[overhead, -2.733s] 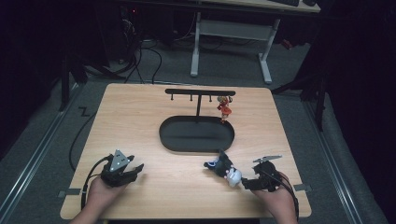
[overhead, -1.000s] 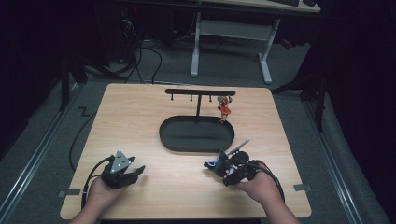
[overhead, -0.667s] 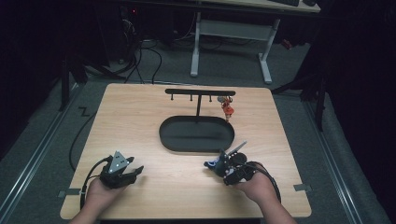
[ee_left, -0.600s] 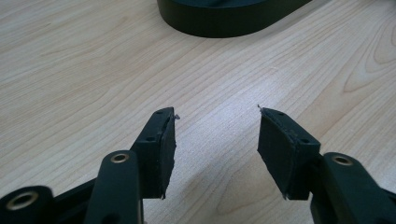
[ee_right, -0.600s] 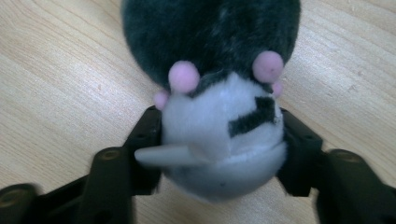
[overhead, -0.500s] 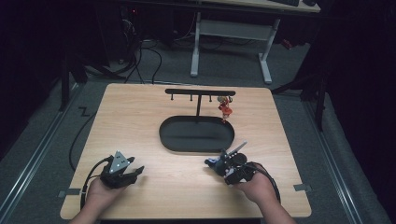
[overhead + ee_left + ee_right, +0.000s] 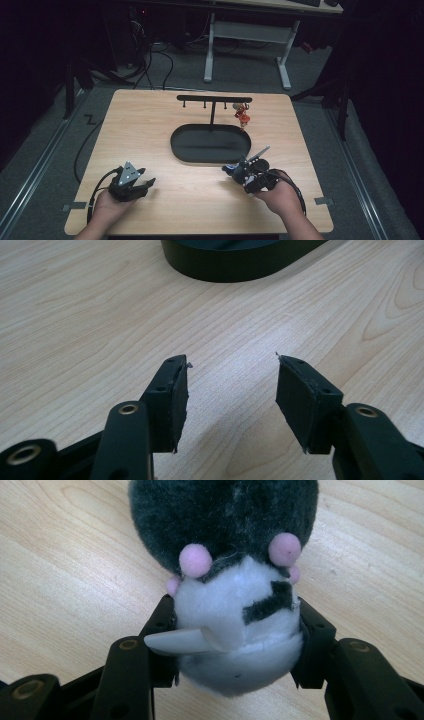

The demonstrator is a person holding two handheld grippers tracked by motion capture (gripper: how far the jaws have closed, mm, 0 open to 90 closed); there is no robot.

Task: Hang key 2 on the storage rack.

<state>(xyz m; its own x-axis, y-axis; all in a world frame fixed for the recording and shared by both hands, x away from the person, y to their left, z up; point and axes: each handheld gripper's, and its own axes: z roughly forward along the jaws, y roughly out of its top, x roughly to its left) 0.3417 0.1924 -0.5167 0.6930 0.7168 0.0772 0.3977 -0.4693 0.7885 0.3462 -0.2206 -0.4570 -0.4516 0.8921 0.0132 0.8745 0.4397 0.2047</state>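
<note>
A small plush toy [image 7: 235,615], dark grey above and white below with pink dots and a pale tag, lies on the wooden table [image 7: 150,130]. My right gripper [image 7: 236,617] has just been closing and its pads press the toy's white part from both sides. In the high view that gripper [image 7: 236,173] is at the front right, just below the black oval tray [image 7: 175,145], with the toy [image 7: 229,169] at its tip. My left gripper [image 7: 147,184] rests at the front left, jaws open and nothing between them [image 7: 231,365].
Behind the tray stands a black rack [image 7: 214,99] with several hooks; a red figure [image 7: 242,116] hangs from its right end. The tray's edge [image 7: 235,267] lies ahead of the left gripper. The table's front edge is close to both hands.
The right hand slid left from beside the plush toy onto it, and its jaws closed around the toy. The left hand stayed put.
</note>
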